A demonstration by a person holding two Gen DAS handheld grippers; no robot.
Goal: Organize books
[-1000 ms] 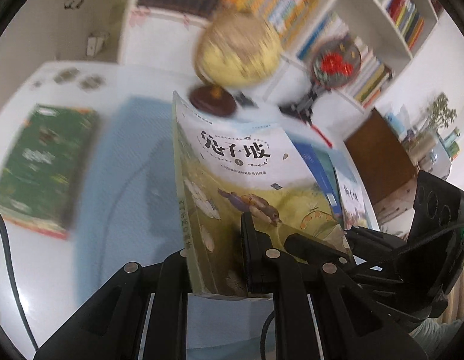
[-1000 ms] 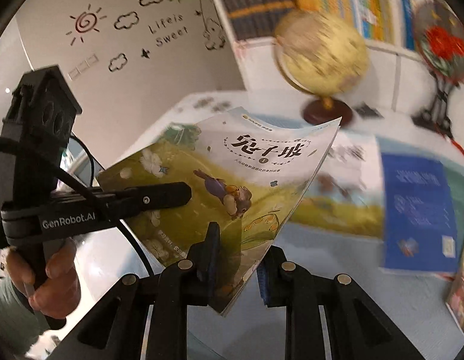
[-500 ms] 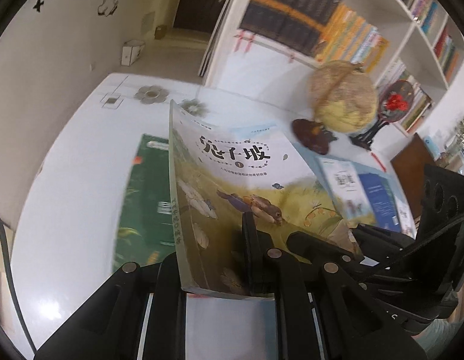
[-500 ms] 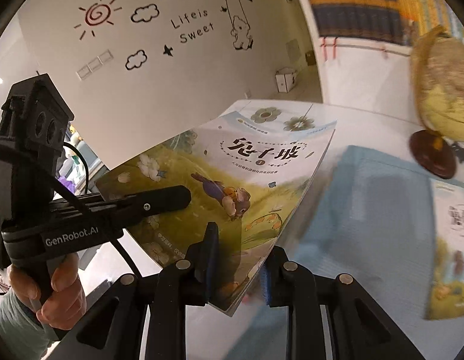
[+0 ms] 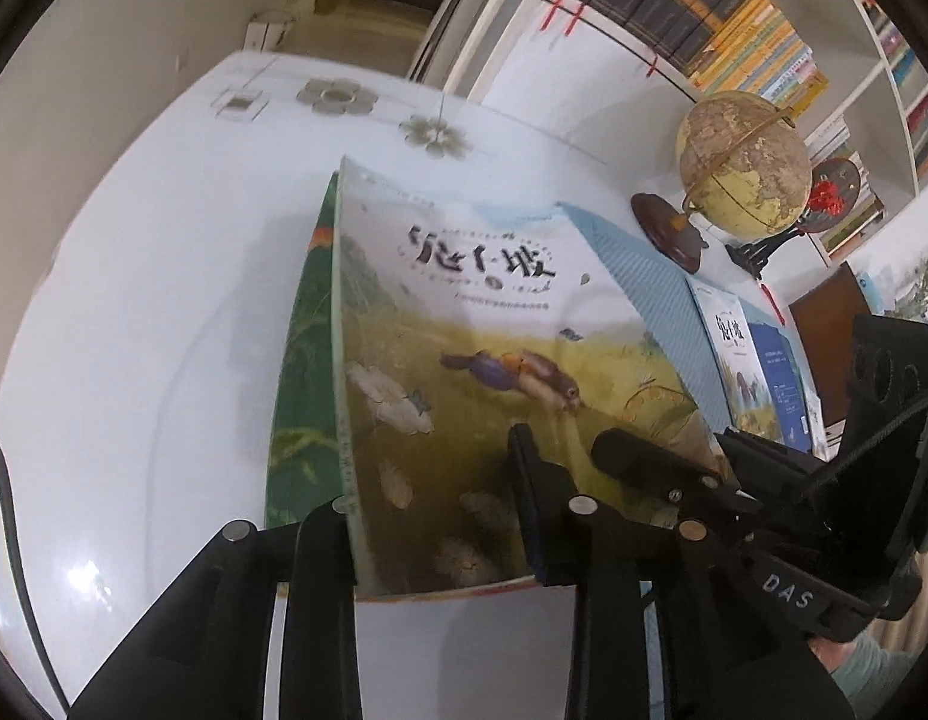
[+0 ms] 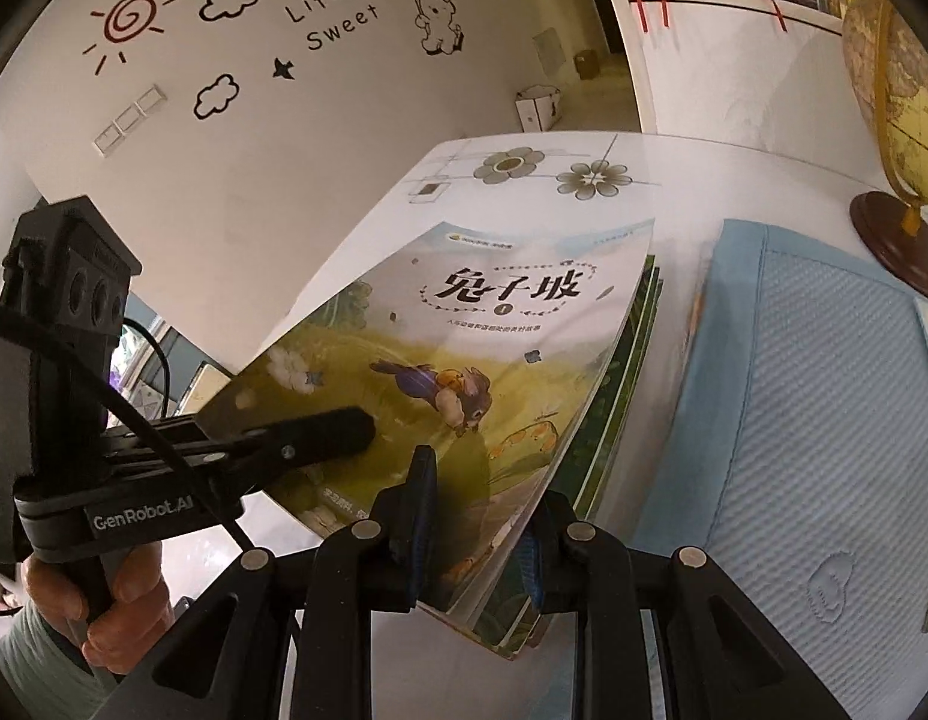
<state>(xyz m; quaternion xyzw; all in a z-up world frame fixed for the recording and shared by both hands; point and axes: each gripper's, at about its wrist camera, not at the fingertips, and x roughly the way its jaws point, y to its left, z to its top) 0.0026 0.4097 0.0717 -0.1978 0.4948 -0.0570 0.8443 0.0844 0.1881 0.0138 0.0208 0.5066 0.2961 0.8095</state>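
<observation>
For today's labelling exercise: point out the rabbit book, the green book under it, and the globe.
rabbit book (image 6: 493,324), right wrist view, cover near title
green book (image 5: 302,360), left wrist view, exposed cover
globe (image 5: 742,165), left wrist view, sphere

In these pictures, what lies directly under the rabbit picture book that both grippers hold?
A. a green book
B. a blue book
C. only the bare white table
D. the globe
A: in the left wrist view a green book shows beneath the rabbit book, and in the right wrist view green page edges stick out under it.
</observation>
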